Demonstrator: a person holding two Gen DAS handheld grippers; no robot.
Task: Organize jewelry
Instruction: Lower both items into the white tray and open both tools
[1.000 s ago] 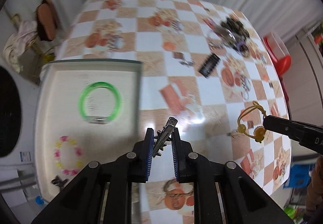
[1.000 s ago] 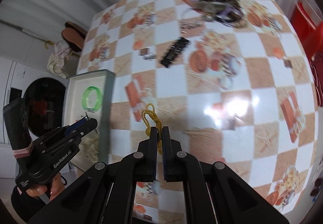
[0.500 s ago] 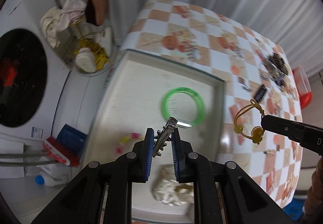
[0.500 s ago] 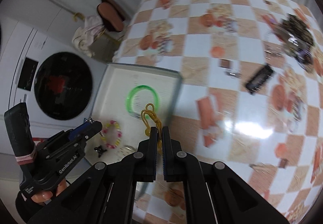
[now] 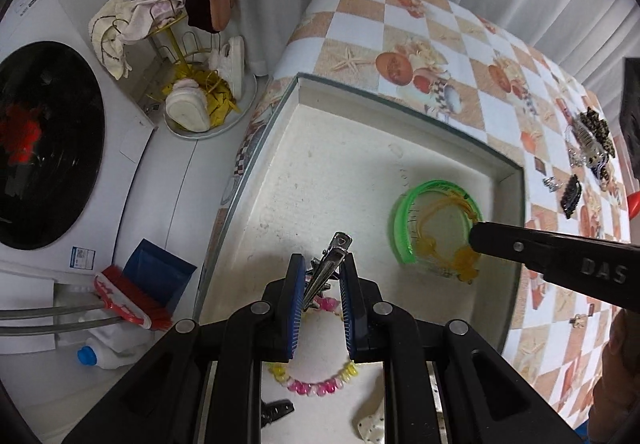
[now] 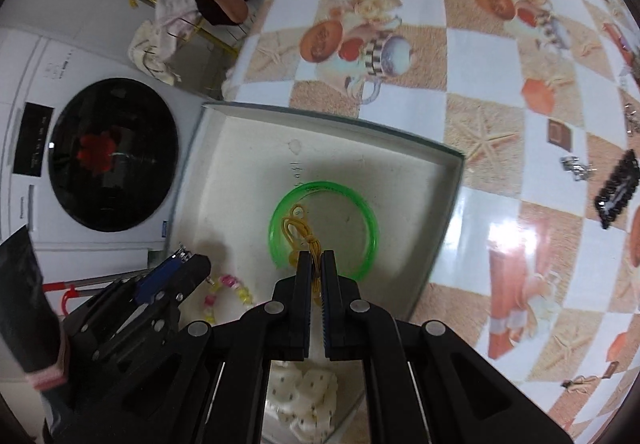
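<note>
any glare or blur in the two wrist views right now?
Right wrist: window glare on the tablecloth and soft blur toward the right edge. Left wrist: sharp, no strong glare; the left gripper casts a shadow into the tray.

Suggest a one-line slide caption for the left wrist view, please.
Left gripper carries a metal hair clip over the white tray; right gripper dangles a yellow hair tie above the green bangle.

The checkered counter (image 6: pixel 472 212) carries a shallow white tray (image 5: pixel 404 106) at its edge, a black hair clip (image 6: pixel 616 194), small metal pieces (image 6: pixel 575 166) and a dark jewelry pile (image 5: pixel 592 140).
</note>
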